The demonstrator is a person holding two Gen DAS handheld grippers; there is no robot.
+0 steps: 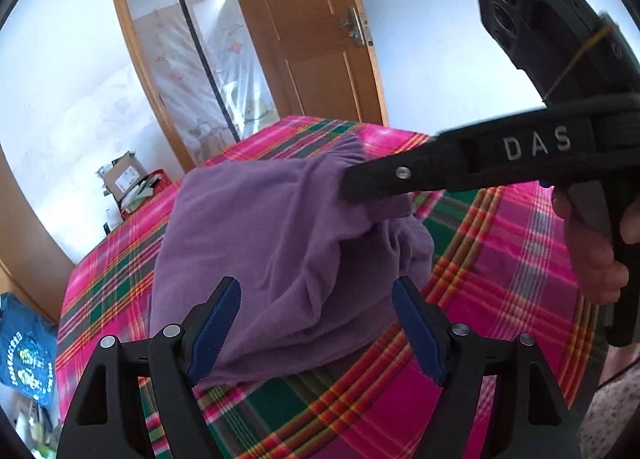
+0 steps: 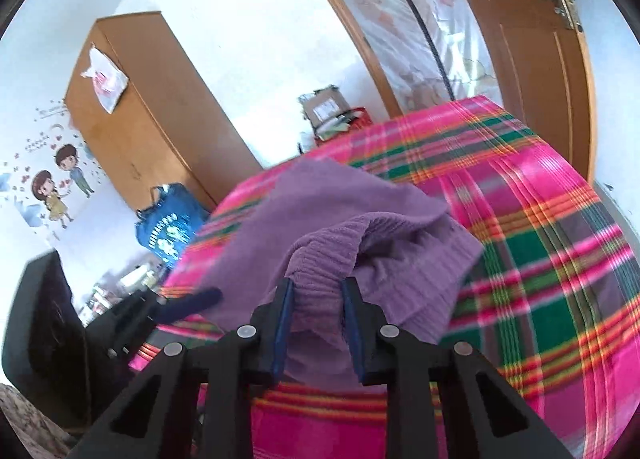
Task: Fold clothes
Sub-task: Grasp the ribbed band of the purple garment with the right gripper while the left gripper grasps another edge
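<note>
Right wrist view: the right gripper [image 2: 318, 291] pinches a ribbed edge of the purple garment [image 2: 360, 219], lifting it off the plaid bedspread [image 2: 540, 239]. The left gripper [image 1: 316, 299] stands wide, empty, before a wooden door [image 1: 312, 27].

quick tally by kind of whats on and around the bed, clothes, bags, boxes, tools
Clothes: 1, purple sweater on the plaid bedspread
Bags: 1, blue bag
Boxes: 1, cardboard box
Tools: 2, left tool open, right tool shut on the sweater
Total: 5
</note>
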